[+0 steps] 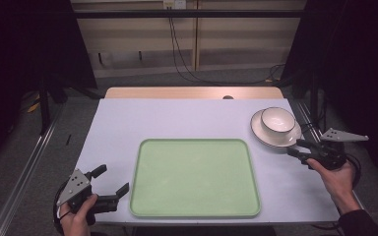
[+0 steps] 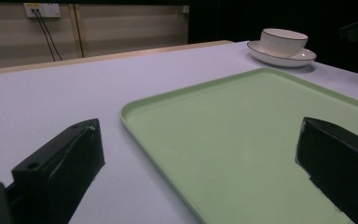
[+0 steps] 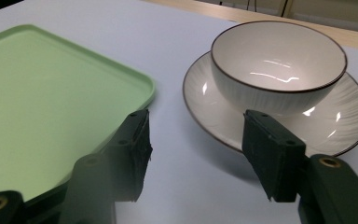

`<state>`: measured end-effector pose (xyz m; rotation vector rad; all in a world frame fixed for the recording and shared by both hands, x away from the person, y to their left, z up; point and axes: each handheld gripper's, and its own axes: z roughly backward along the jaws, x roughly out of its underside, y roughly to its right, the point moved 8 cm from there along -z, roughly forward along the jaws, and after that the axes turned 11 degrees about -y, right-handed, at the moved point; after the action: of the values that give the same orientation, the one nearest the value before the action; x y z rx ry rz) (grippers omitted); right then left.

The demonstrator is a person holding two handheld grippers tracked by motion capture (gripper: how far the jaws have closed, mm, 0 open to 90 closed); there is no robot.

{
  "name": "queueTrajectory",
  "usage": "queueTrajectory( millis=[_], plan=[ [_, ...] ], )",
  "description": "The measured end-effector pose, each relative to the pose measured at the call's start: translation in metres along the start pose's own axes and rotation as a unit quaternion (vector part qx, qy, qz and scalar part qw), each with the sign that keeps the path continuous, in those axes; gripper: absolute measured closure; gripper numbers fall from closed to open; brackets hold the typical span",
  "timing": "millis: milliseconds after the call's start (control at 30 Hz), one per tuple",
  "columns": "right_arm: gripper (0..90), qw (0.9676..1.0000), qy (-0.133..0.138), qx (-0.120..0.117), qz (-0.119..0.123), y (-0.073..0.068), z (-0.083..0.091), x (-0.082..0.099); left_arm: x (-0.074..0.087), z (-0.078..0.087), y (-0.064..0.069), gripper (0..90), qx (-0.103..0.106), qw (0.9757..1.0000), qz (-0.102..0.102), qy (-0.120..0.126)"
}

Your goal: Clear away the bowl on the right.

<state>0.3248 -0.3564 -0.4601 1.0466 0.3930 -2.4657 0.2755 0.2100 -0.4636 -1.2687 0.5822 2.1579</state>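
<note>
High view: the right hand-held gripper (image 1: 299, 149), at right of frame, is hovering with jaws parted and gripping nothing, just beside the saucer (image 1: 262, 132) carrying the bowl (image 1: 277, 119) at upper right; the left hand-held gripper (image 1: 112, 181), lower left, is gaping empty beside the green tray (image 1: 195, 212) on the counter (image 1: 118, 123).

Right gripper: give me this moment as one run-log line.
right gripper: open, nothing held, at plate rim | bowl: on plate | left gripper: open, idle by tray

Glossy ceramic bowl (image 3: 278, 65) (matt plastic tray (image 3: 42, 93))
</note>
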Motion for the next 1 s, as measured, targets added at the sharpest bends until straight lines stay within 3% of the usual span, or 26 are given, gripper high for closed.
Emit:
queueTrajectory(
  millis=[233, 433, 633, 700, 733, 900, 1000],
  plan=[
    [40.7, 0.9999, -0.008, 0.009, 0.001, 0.010, -0.009, -0.010, 0.000, 0.000, -0.001, 0.9, -0.002, 1.0000, 0.002, -0.001],
    [42.4, 0.9992, -0.039, 0.010, -0.002, 0.015, -0.019, -0.019, 0.000, 0.000, 0.000, 1.0, 0.000, 1.0000, 0.001, -0.001],
    [41.3, 0.9991, -0.034, 0.022, -0.008, 0.026, -0.022, -0.027, 0.000, -0.001, 0.001, 1.1, 0.001, 1.0000, -0.001, -0.002],
    [42.8, 0.9992, -0.036, 0.017, -0.005, 0.028, -0.025, -0.028, 0.000, -0.002, 0.001, 1.1, 0.003, 1.0000, -0.005, -0.005],
    [43.1, 0.9987, -0.040, 0.032, -0.006, 0.032, -0.028, -0.026, 0.000, -0.001, 0.001, 1.2, 0.002, 1.0000, -0.005, -0.004],
    [43.2, 0.9978, -0.051, 0.041, -0.007, 0.040, -0.030, -0.026, 0.000, -0.001, 0.001, 1.1, -0.001, 1.0000, -0.005, -0.004],
    [42.0, 0.9971, -0.052, 0.051, -0.020, 0.053, -0.030, -0.031, 0.000, -0.001, 0.001, 1.1, 0.002, 1.0000, -0.004, -0.003]
  ],
)
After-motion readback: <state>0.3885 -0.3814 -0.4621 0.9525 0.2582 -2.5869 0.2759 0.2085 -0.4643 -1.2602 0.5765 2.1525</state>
